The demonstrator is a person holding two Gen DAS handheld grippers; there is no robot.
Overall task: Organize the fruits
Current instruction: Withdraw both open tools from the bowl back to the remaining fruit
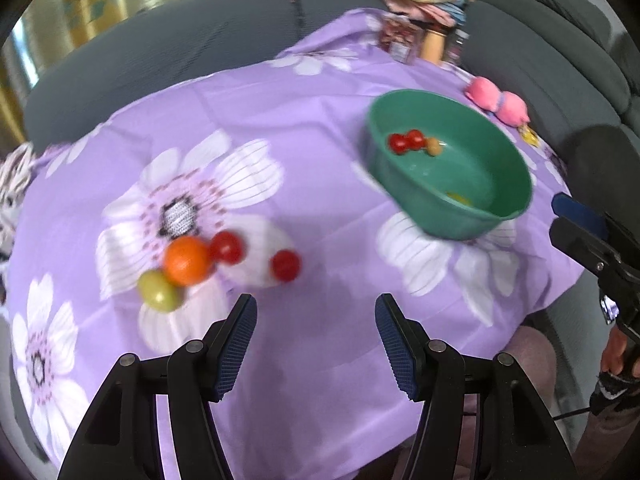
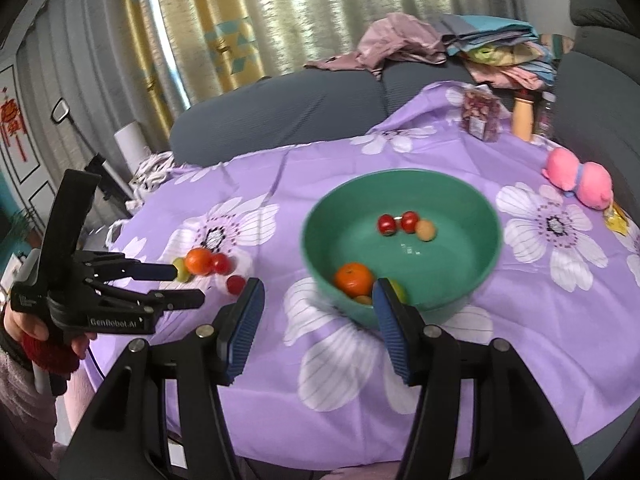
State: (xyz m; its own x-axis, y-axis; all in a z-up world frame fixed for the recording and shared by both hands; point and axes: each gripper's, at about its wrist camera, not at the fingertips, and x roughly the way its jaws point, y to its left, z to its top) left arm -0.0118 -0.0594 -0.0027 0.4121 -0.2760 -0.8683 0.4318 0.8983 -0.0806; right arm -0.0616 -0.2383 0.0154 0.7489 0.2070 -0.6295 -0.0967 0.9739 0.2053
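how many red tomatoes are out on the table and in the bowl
4. Two lie side by side in the green bowl: one, the other. Two are on the purple cloth: one beside the orange, one apart. More may hide behind the bowl's near wall.

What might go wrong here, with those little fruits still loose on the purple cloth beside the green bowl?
1. The loose cherry tomato is round and lies apart from the rest; a nudge from the open left gripper may roll it off.
2. The orange, green fruit and second tomato touch, so grabbing one may scatter the others.
3. The green bowl sits near the table's edge; the right gripper could bump it.
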